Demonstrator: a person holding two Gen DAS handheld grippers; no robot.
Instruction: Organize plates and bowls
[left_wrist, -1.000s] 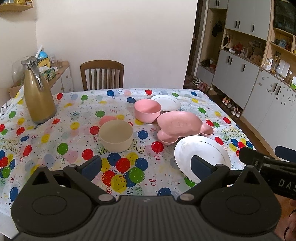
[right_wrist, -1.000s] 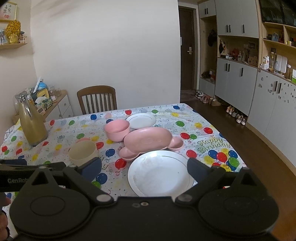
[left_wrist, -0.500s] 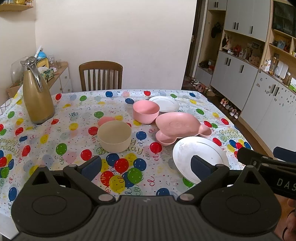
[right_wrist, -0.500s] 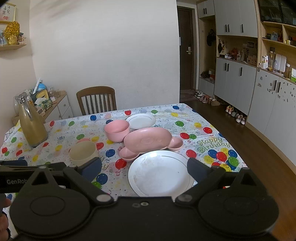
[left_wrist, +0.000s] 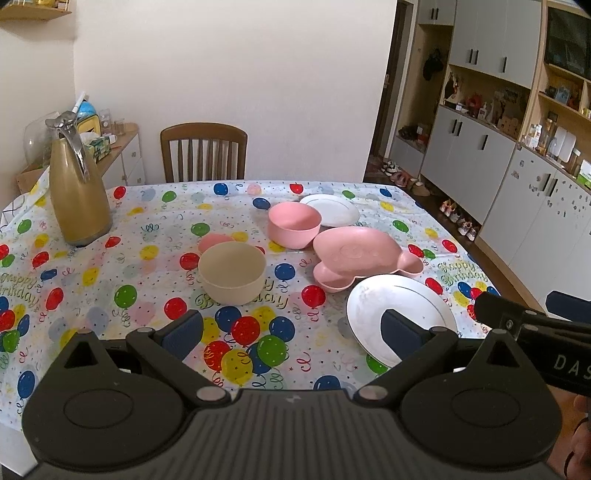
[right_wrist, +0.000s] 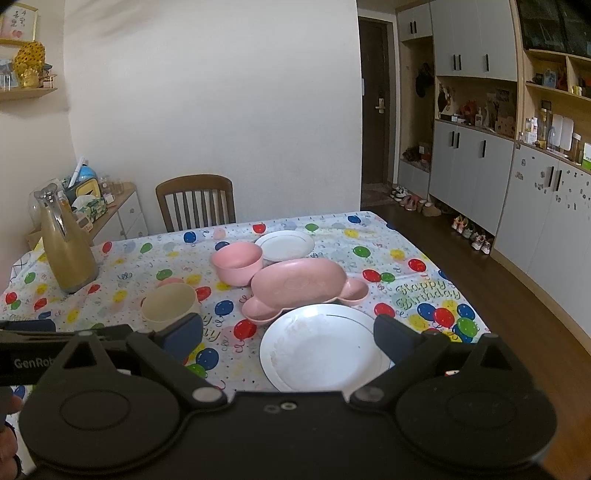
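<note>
You held both tools released above the near tabletop (left_wrist: 110, 236): left tool (left_wrist: 291, 328), right tool (right_wrist: 288, 336) over the near white plate (right_wrist: 325, 350), pink bowl (right_wrist: 238, 262) farther off.

Setting: home dining room. Table (left_wrist: 110, 266) under balloon birthday cloth, wooden chair (left_wrist: 204, 151) at wall. Grey cabinets (right_wrist: 472, 162) with cluttered shelves; shoes (right_wrist: 471, 230) lined along floor.

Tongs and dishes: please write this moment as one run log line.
left tongs: open | right tongs: open | big white plate: on table, untouched
</note>
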